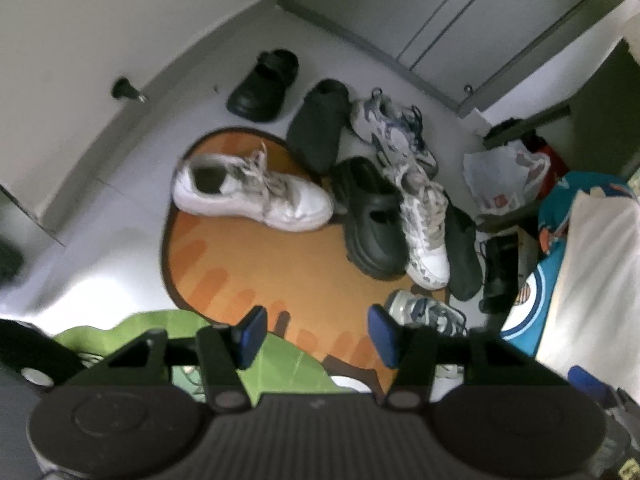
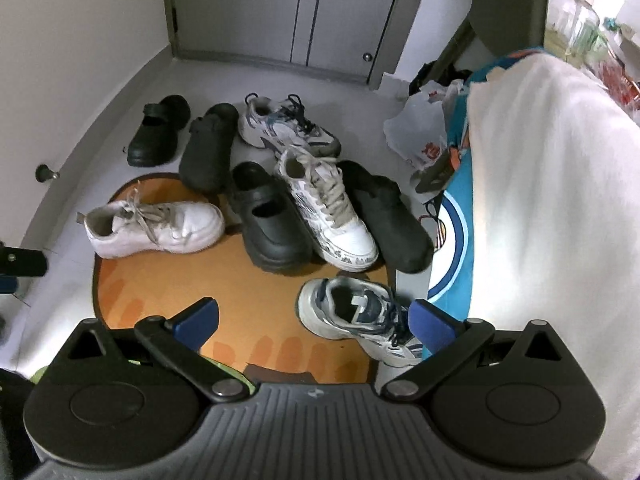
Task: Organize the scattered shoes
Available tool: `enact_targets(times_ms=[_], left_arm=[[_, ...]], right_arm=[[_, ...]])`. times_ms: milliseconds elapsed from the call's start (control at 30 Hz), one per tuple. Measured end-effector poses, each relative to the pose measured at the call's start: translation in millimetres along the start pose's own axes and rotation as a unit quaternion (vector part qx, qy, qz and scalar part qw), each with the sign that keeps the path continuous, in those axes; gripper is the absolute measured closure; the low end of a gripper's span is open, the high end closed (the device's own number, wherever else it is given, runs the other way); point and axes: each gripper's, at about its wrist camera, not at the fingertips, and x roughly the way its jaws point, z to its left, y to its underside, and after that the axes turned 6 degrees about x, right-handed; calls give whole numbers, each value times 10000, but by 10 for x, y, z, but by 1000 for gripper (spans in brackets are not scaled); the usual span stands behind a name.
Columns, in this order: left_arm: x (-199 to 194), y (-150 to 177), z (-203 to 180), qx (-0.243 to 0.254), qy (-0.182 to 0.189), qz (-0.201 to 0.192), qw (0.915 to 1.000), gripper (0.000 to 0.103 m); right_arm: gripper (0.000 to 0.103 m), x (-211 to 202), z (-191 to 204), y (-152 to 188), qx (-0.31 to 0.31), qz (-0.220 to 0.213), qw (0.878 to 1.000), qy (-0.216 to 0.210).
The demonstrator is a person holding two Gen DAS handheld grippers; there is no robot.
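Left gripper (image 1: 316,334) hangs over the near edge of the orange mat (image 1: 256,268), its blue pads apart with nothing between them, so it is released. From the left wrist view the plain white sneaker (image 1: 252,192) lies on its side on the mat, apart from the heap, with its collar toward the wall. That looks like the easiest first pick for this hand. I would come down over the stiff heel collar, not the loose laces, and close only once both pads straddle the rim. Beyond it, a black strap shoe (image 1: 264,86) sits alone on the grey floor, and a dark clog (image 1: 318,126) leans toward a blue-and-white trainer (image 1: 394,132). The view is blurred, so finer detail is uncertain.

Right gripper (image 2: 314,320) is likewise released, pads spread wide and empty. From the right wrist view a second blue-and-white trainer (image 2: 356,316) lies just ahead of it, toe toward the right pad, half off the mat beside the bed (image 2: 540,200). I judge this the natural target: grip across the padded heel, and lift clear before turning it. Behind it, a black chunky shoe (image 2: 268,220), a patterned white sneaker (image 2: 332,212) and another dark clog (image 2: 388,220) press together side by side. Pulling one could drag its neighbours, so the loose shoes should go first.
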Motion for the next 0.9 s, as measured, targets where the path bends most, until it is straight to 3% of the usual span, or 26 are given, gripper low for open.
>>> enact_targets(times_ms=[100,133,333,733,900], left_arm=[[175,119,-86,-3,46,36,10000,46],[214,156,-106,-27,80,35,10000,51],[191,220,-238,98,123,-184,9997,52],[251,209,-287,176,72,-413,9990,50],[516,324,-173,148,44,-213,9997,50]], right_arm=[[0,134,-93,156,152,73,9998,42],[0,168,-113,200,169,104,9998,57],[0,219,-220,328,165,105,9998,48],[0,433,-186,59,165,-90,9986,-502],[0,706,-69,-44,-110,-11,9976,-685]])
